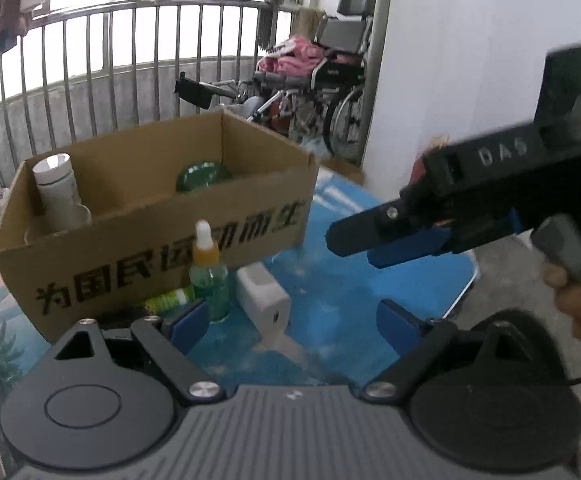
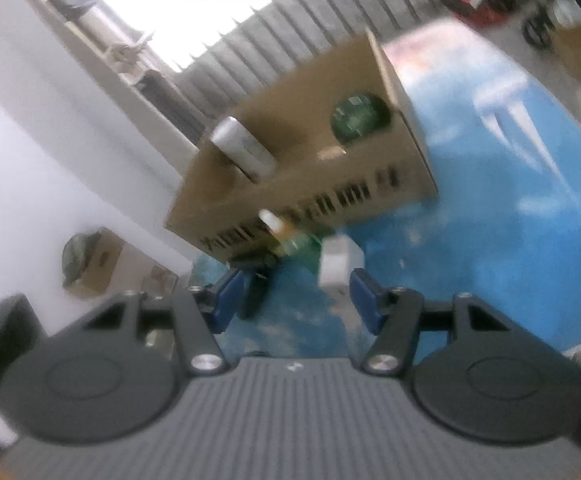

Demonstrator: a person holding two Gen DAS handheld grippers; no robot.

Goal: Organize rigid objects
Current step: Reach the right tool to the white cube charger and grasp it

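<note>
A cardboard box (image 1: 162, 216) stands on the blue table (image 1: 350, 288) and holds a white bottle (image 1: 56, 184) and a green round lid (image 1: 202, 176). In front of the box stand a green dropper bottle (image 1: 209, 276), a white charger block (image 1: 264, 300) and a lying green tube (image 1: 168, 300). My left gripper (image 1: 294, 326) is open and empty, just short of the charger. My right gripper (image 1: 354, 242) hovers above the table right of the box. In the right wrist view the right gripper (image 2: 296, 300) is open and empty, with the charger (image 2: 338, 266) ahead.
A metal railing (image 1: 130, 60) with hanging clothes runs behind the table. A wheelchair (image 1: 322, 80) with clutter stands at the back right beside a white wall (image 1: 470, 60). The table's right edge (image 1: 466, 292) drops off to the floor.
</note>
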